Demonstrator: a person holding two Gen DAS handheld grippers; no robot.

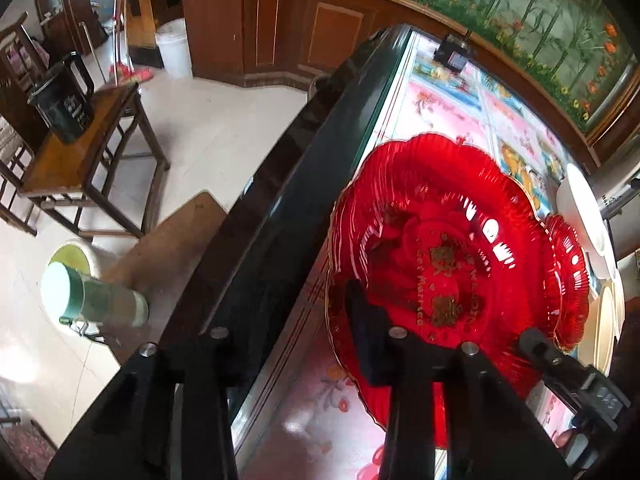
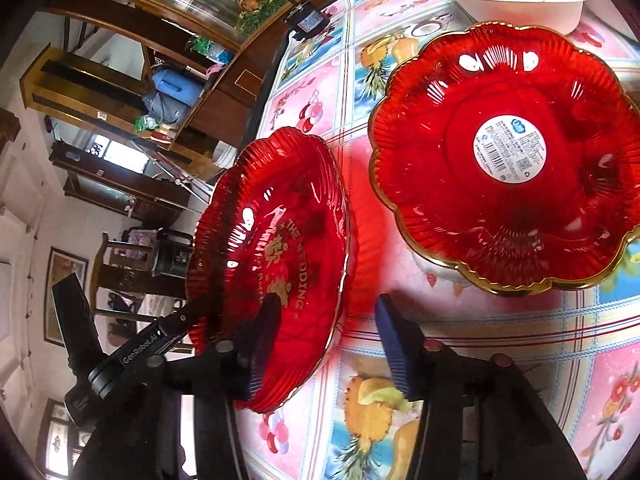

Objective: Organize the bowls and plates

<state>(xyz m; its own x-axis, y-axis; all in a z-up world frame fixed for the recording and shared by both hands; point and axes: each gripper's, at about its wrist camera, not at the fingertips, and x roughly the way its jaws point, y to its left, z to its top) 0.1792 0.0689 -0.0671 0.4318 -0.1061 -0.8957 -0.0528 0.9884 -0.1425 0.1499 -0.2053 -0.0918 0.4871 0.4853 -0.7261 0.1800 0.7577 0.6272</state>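
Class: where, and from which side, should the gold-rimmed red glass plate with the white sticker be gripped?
The gold-rimmed red glass plate: probably its near scalloped edge, from the right-wrist camera's side; that rim is thin, flares upward and stands clear of the patterned tablecloth.

Red scalloped plate (image 1: 440, 248) on floral table (image 1: 452, 92), hand-held gripper (image 1: 288, 320) straddling its rim

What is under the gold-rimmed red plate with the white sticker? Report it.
A bit of something white pokes out below the red plate at its lower-left edge, on the fruit-print tablecloth. The plate covers the rest, so what it is cannot be told.
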